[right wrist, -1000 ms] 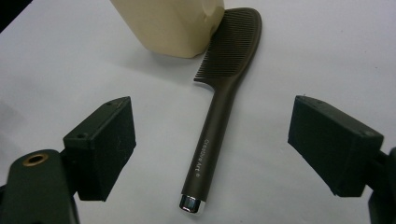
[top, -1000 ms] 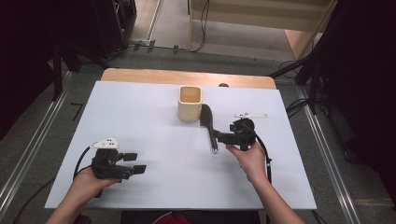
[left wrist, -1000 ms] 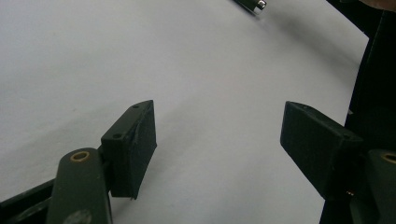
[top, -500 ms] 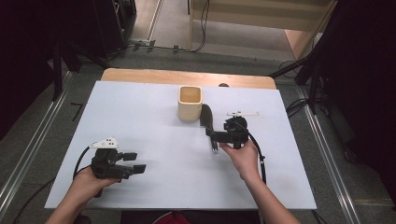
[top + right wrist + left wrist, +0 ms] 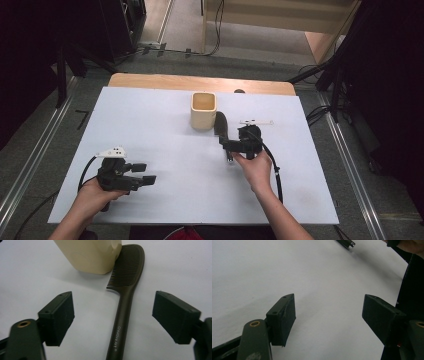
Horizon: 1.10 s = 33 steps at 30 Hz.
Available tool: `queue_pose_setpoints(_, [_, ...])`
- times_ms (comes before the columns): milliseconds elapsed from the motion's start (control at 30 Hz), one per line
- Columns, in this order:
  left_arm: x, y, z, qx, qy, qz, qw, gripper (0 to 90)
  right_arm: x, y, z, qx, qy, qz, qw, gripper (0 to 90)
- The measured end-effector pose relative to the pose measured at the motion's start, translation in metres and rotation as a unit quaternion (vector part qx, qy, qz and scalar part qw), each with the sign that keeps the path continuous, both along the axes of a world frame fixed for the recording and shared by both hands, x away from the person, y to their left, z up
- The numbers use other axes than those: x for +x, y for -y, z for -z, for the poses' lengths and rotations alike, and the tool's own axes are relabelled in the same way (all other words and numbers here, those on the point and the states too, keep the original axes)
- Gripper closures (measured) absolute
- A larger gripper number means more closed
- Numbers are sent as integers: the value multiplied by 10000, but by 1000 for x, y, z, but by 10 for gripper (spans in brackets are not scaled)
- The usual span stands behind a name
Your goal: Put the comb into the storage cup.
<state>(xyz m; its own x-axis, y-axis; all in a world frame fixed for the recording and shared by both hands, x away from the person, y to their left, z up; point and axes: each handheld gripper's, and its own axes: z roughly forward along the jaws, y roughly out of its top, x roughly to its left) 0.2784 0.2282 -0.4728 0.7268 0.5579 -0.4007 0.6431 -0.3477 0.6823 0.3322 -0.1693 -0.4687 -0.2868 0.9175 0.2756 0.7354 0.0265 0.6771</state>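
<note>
Right gripper point(image 5: 113, 315) closing in, wide jaws just narrowing astride dark plastic comb point(image 5: 125, 297) handle beside cream square cup point(image 5: 92, 255); left gripper point(image 5: 329, 315) idling wide open.

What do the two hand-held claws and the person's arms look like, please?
Both are black pistol-style tools. The left claw carries a white perforated plate on top and trails a black cable; the right claw trails a black cable that loops past the forearm. Each ends in two blocky black pads with small screw holes. The forearms are bare, with no sleeves.
</note>
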Motion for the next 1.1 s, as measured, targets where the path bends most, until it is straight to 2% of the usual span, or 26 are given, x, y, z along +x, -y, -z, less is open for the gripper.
queue_pose_setpoints(133, [0, 0, 0, -26, -6, -15, 10000, 278, 0, -3, 2, 43, -5, 108, 9999, 175])
queue_pose_setpoints(333, [0, 0, 0, -46, 1, -19, 10000, 278, -6, -6, 8, -69, 53, 248, 9997, 182])
queue_pose_setpoints(533, [0, 0, 0, -25, 4, -29, 10000, 277, -11, -3, 20, 73, -28, 364, 9993, 190])
queue_pose_setpoints(900, [0, 0, 0, -47, 27, -37, 10000, 278, -18, -4, 31, 64, 20, 404, 9992, 208])
queue_pose_setpoints(1100, [0, -1, 0, -43, 24, -39, 10000, 277, -23, -9, 35, -43, 33, 393, 9992, 212])
